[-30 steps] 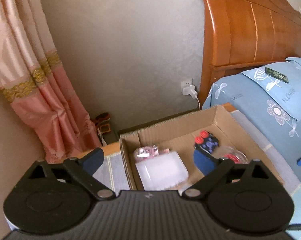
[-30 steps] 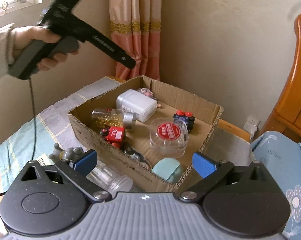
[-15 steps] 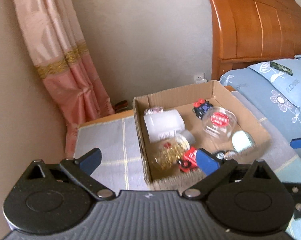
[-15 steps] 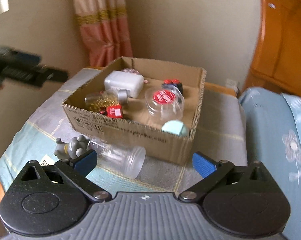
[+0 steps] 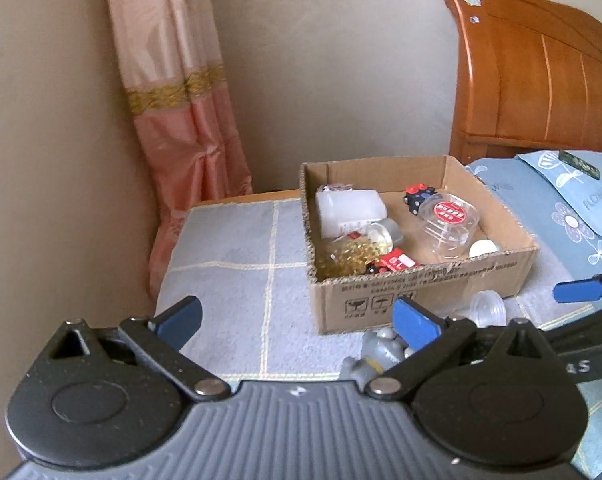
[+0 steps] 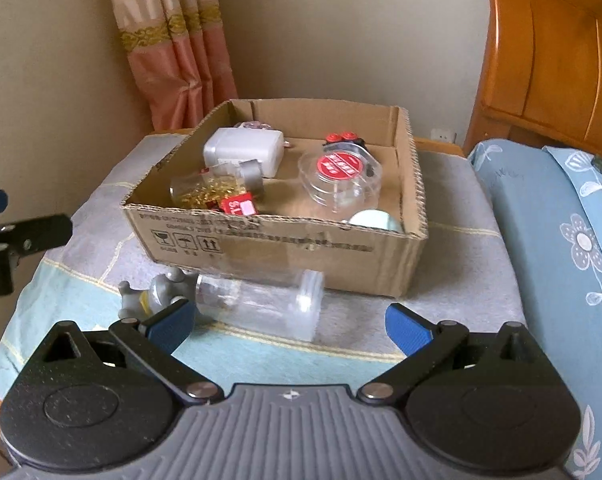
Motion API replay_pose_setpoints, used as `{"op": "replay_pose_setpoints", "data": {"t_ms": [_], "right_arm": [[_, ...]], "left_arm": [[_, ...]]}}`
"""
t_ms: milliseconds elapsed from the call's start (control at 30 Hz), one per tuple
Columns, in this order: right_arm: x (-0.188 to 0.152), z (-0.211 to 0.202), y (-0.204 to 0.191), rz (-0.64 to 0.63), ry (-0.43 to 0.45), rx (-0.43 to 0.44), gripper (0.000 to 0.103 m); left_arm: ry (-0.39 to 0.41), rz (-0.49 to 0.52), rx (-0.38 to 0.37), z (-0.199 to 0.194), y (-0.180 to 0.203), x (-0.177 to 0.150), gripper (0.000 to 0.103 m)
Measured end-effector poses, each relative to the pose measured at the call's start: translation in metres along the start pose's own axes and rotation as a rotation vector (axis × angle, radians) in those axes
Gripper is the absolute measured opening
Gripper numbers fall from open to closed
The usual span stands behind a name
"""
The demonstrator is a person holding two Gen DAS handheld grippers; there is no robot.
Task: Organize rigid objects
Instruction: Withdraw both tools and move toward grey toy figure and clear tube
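1. Right wrist view: right gripper (image 6: pixel 287 322) spread wide, nothing between the blue pads; it hangs over the near edge of the table (image 6: pixel 461 208), which is covered with a grey and pale-blue checked cloth.
2. Just past the pads, a clear plastic jar (image 6: pixel 261 304) lies on its side on the cloth, mouth toward the right. A small grey figurine (image 6: pixel 157 292) sits against the jar's left end.
3. Behind the jar, close to it, stands an open cardboard box (image 6: pixel 285 244).
4. Inside the box: white rectangular container (image 6: pixel 243 152) at back left, jar of gold pieces (image 6: pixel 205 190) lying in front of it, small red item (image 6: pixel 239 206) at the front wall, round clear tub with red label (image 6: pixel 341 180) in the middle, dark toy with red knobs (image 6: pixel 343 142) behind the tub, pale green round lid (image 6: pixel 375 222) at front right.
5. Left wrist view: left gripper (image 5: pixel 297 318) also wide open and empty, held above the cloth to the left of the box (image 5: pixel 421 292).
6. Same view: figurine (image 5: pixel 377 354) and the jar's mouth (image 5: pixel 487 310) show behind the right pad.
7. Pink curtain (image 5: pixel 181 120) in the corner; wooden headboard (image 5: pixel 541 80) and blue floral bedding (image 5: pixel 573 208) on the right.
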State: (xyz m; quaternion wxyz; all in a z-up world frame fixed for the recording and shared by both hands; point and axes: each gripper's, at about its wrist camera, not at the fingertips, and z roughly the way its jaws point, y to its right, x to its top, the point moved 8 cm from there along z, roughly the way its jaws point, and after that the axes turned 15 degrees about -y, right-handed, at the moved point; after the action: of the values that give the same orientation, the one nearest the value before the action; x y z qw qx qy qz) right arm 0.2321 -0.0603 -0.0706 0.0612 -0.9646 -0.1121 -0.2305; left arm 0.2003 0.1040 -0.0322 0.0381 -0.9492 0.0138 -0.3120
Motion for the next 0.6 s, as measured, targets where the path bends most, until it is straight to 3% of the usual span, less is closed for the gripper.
{"op": "replay_pose_setpoints", "data": {"t_ms": [167,300,600], "right_arm": [[0.006,0.016,-0.017,0.002,0.021,-0.015,0.103],[0.013,0.026,-0.034,-0.022,0.086,-0.015,0.103],[0.015,0.046,-0.041,-0.062,0.116,-0.138,0.103]], "left_arm": [[0.001,-0.018,0.044,-0.004,-0.011,-0.013,0.102],[-0.007,-0.059,0.029,-0.006,-0.021,-0.023,0.102],[-0.036,-0.102,0.036,0.004,-0.031,-0.041,0.102]]}}
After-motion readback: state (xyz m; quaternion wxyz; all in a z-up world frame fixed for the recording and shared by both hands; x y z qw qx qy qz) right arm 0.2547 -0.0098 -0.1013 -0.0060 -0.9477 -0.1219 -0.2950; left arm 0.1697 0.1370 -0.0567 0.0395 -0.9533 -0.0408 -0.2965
